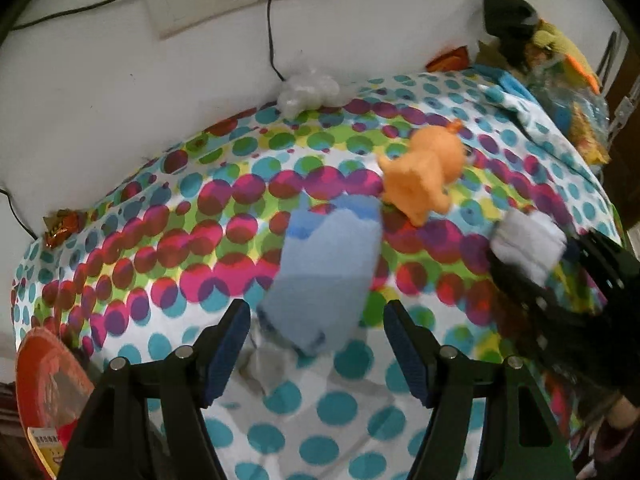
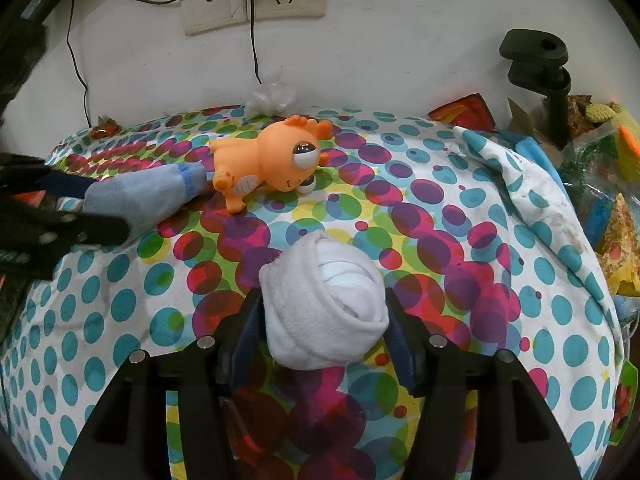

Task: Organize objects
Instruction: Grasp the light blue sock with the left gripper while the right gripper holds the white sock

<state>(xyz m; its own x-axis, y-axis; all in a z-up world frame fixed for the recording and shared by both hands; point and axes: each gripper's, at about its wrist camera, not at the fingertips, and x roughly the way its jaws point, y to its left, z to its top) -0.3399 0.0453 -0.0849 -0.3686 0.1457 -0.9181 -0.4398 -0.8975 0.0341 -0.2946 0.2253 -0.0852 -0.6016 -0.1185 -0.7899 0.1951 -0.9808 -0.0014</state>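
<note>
the left gripper stands released, its blue-padded jaws wide apart over the dotted cloth. a light blue sock lies between and ahead of them, blurred, with clear gaps on both sides; neither pad touches it. in the right wrist view that same sock lies on the cloth with its cuff end touching the orange toy animal, which lies on its side near the wall.

the right gripper has a rolled white sock bundle between its jaws. the bundle fills nearly the whole gap and rests on the cloth, and whether the pads press on it cannot be told from here. from the left wrist view the white bundle shows at the right, well apart from the blue sock, with the toy between and behind them.

a crumpled clear plastic scrap sits at the wall edge
</note>
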